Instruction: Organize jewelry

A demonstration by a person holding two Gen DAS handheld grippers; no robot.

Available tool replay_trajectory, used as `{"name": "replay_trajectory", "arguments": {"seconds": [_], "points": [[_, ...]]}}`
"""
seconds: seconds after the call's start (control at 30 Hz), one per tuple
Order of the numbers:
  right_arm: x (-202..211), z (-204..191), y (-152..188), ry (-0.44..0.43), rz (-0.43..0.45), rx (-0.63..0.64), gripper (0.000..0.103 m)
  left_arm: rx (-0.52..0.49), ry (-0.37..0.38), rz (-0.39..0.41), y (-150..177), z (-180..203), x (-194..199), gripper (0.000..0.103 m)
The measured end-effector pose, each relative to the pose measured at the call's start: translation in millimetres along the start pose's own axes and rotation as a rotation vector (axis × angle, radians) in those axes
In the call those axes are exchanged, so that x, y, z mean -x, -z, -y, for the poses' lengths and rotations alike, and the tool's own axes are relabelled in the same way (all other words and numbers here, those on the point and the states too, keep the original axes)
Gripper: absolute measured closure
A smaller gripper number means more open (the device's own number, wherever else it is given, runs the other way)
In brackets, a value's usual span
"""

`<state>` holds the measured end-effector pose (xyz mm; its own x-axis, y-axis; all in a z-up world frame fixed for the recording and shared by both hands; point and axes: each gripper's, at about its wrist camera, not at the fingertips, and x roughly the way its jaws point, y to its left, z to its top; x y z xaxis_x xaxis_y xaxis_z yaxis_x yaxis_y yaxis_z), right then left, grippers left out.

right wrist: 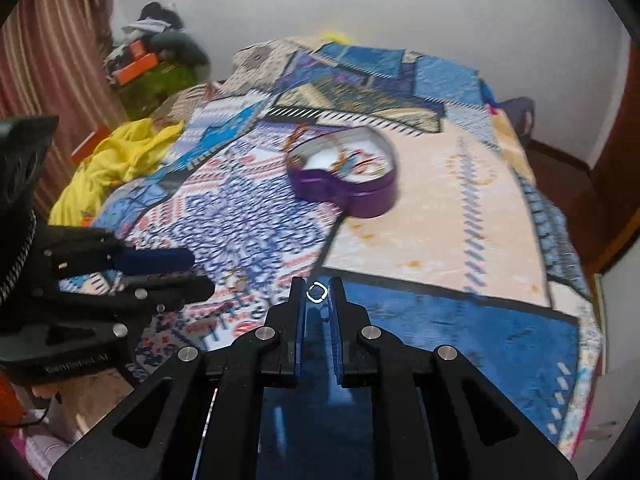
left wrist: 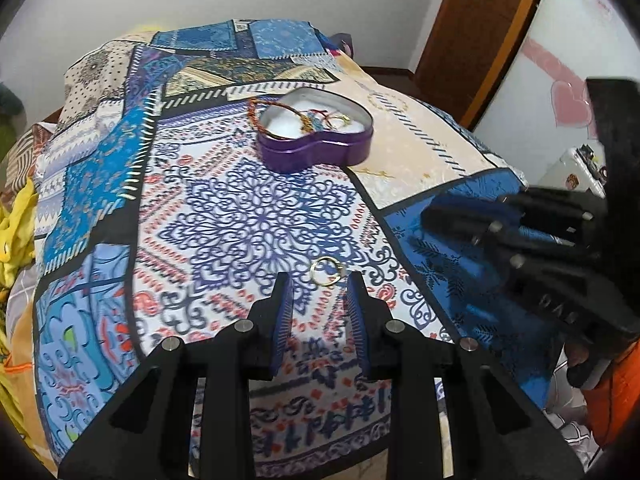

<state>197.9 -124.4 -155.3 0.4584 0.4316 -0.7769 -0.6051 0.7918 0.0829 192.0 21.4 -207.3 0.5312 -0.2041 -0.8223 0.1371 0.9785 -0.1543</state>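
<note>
A purple heart-shaped tin (left wrist: 320, 148) (right wrist: 348, 192) stands open on the patterned bedspread (left wrist: 240, 220), with bracelets and other jewelry on its white lining. A red beaded bracelet (left wrist: 253, 114) hangs over its left rim. A gold ring (left wrist: 326, 273) (right wrist: 236, 280) lies on the cloth just ahead of my left gripper (left wrist: 320, 284) (right wrist: 200, 272), whose jaws stand apart without pressing it. My right gripper (right wrist: 317, 286) (left wrist: 432, 216) is shut on a small silver ring (right wrist: 316, 293), held at its fingertips over the blue patch.
Yellow cloth (right wrist: 112, 160) (left wrist: 16, 232) is bunched at the bed's left side. A cluttered pile (right wrist: 160, 52) sits in the far corner by a striped curtain (right wrist: 60, 40). A wooden door (left wrist: 472, 40) and the bed's right edge (right wrist: 576, 320) bound the right.
</note>
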Motion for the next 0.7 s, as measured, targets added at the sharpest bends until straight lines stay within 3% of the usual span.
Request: {"name": "replay_trajectory", "arguments": {"seconds": [0.47, 0.57, 0.7], "points": [[1.0, 4.9, -0.4, -0.030, 0.023, -0.025, 0.093, 0.022, -0.010, -0.025, -4.3, 2.1, -25.1, 0.075], [1.5, 2.9, 0.2, -0.032, 0.022, -0.022, 0.093, 0.021, -0.025, -0.017, -5.0, 2.5, -25.4, 0.083], [4.8, 1.7, -0.7, -0.032, 0.029, -0.019, 0.093, 0.026, -0.028, -0.001, -3.2, 2.6, -20.7, 0.083]]}}
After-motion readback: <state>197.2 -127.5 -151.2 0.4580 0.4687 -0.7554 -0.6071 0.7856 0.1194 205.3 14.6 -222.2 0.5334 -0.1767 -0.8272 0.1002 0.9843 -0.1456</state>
